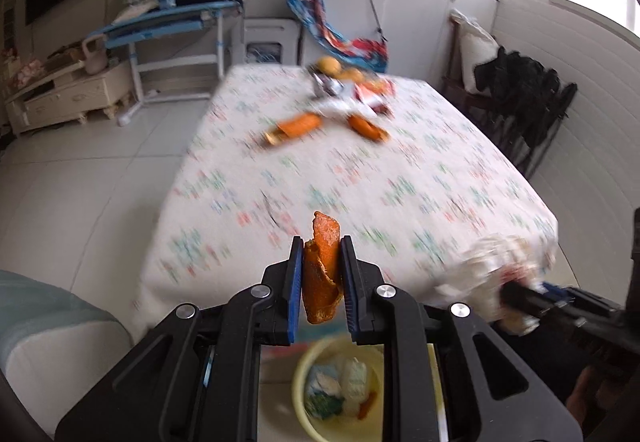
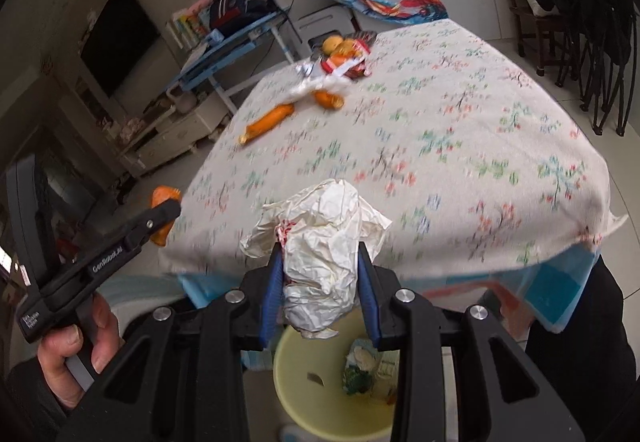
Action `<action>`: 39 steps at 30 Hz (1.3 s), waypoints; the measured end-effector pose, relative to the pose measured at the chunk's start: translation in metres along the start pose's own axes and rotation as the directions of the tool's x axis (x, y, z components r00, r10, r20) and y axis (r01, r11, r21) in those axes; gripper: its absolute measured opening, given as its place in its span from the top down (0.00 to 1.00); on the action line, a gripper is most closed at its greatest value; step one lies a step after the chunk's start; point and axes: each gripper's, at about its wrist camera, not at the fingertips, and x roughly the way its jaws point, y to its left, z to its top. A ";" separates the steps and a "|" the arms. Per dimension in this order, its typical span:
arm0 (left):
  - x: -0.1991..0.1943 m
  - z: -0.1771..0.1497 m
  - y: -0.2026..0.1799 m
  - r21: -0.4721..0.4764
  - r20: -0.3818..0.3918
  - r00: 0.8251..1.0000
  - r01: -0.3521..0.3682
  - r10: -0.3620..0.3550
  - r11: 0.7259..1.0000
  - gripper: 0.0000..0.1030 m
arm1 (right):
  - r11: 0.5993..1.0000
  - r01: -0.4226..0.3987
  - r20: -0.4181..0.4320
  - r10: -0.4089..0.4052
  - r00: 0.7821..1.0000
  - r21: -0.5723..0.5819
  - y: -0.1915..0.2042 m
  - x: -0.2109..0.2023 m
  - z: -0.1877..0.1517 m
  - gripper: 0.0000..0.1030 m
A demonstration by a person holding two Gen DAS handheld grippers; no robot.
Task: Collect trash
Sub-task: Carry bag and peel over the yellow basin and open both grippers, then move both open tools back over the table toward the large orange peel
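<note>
Left gripper (image 1: 320,282) pinches orange peel (image 1: 322,274); right gripper (image 2: 322,290) clamps crumpled paper (image 2: 320,250). Best practice: centre both over the yellow bin (image 2: 304,362), lower frame, before spreading fingers.

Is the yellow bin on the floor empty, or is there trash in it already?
Not empty. The yellow bin already holds some wrappers at the bottom, well below its rim.

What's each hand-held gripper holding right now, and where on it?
Left hand-held gripper: orange peel, pinched across its middle. Right hand-held gripper: crumpled paper, clamped around its lower half.
</note>
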 end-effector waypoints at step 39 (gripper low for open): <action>0.033 0.079 -0.011 0.129 -0.061 0.988 -0.133 0.141 0.983 0.19 | 0.952 0.305 -0.022 -0.305 0.952 0.019 -0.069 0.067 0.144 0.29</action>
